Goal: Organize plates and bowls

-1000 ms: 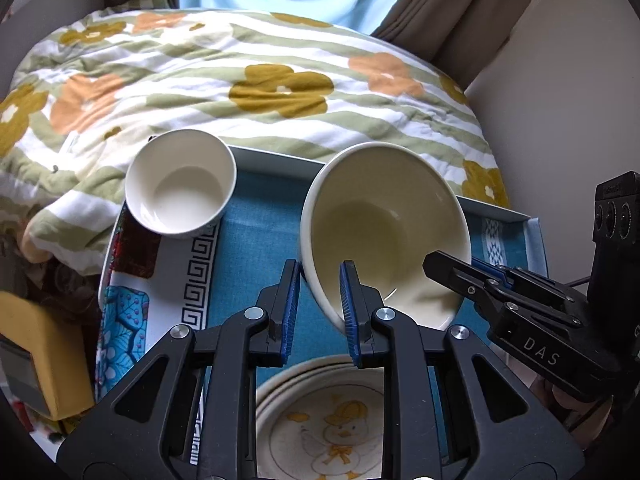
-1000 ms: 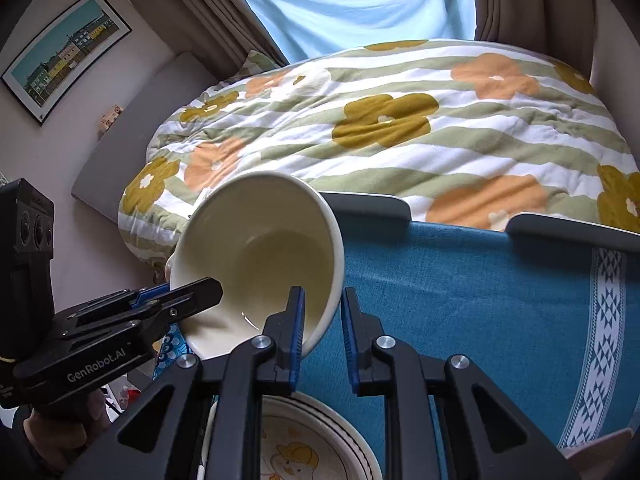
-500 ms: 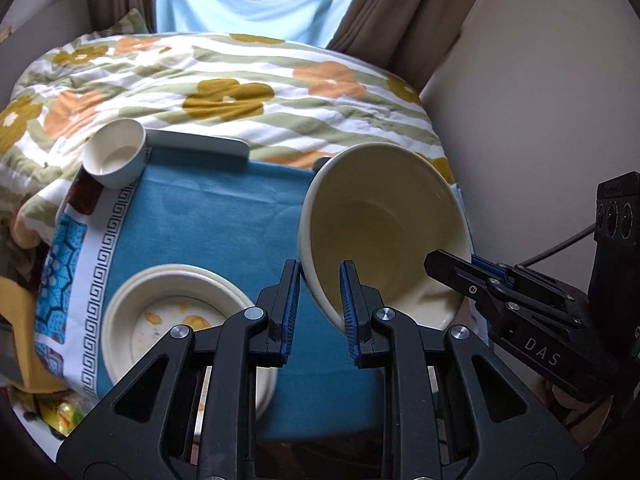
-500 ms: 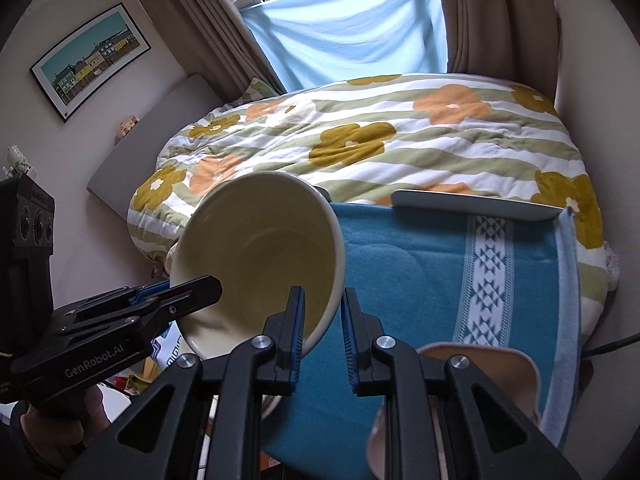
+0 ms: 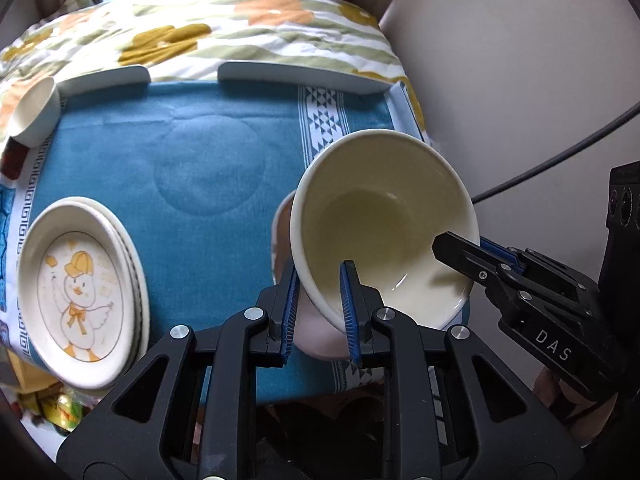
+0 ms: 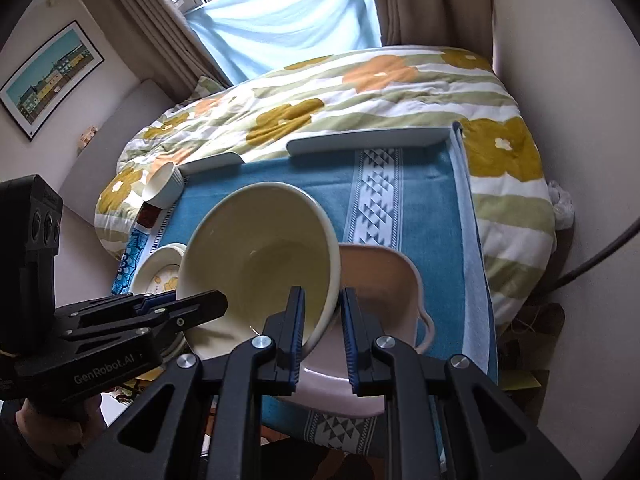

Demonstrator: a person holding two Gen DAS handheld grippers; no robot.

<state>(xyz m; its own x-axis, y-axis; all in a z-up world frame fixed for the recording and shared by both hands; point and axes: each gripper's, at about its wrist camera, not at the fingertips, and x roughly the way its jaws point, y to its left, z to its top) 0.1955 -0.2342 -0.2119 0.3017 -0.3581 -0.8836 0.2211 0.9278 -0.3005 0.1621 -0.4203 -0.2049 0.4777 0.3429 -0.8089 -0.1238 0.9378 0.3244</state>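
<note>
Left gripper (image 5: 320, 300) and right gripper (image 6: 322, 322) each clamp opposite rim sections of the large cream ceramic bowl (image 5: 380, 232), jaws nearly closed on the wall. The bowl is tilted, held above a pale pink handled dish (image 6: 384, 280) on the blue cloth-covered tray (image 5: 200, 160). A duck-print plate stack (image 5: 76, 296) sits left; a small white bowl (image 5: 34, 114) occupies the far left corner.

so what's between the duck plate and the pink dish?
Only bare blue cloth between duck plate and pink dish, in the left wrist view.
</note>
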